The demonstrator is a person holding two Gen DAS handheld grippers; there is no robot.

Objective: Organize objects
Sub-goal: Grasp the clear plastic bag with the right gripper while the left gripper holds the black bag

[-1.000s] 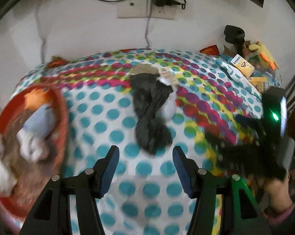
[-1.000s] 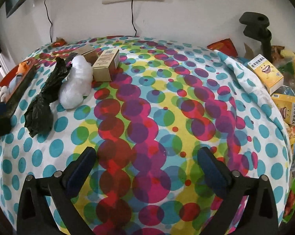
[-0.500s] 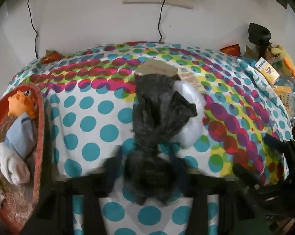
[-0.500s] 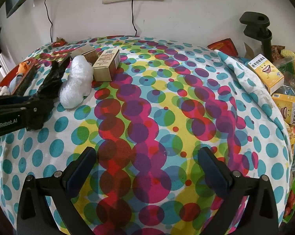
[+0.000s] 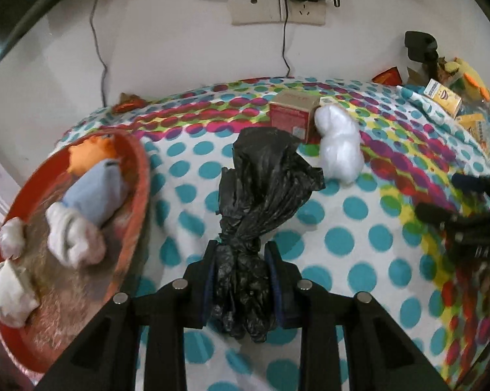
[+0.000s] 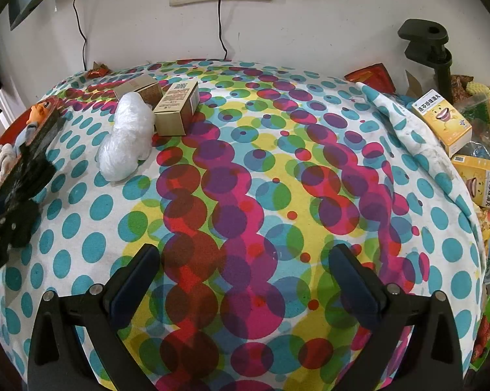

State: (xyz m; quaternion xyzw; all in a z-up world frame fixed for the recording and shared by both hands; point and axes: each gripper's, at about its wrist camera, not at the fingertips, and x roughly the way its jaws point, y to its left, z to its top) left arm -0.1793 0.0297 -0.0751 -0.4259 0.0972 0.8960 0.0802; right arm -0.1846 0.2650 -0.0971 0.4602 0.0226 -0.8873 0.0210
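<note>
You are looking at a table draped in a polka-dot cloth (image 6: 261,195), teal dots at its edges and overlapping pink, purple and yellow ones down the middle. Lying on it ahead of your left gripper (image 5: 241,280) is a black plastic bag (image 5: 261,189), with a white plastic bundle (image 5: 339,143) and a reddish box (image 5: 292,114) sitting beyond it to the right. A tan carton (image 6: 178,109) is resting just beside that bundle. Left of that gripper, a red tray (image 5: 137,195) is sitting at the table's edge.
</note>
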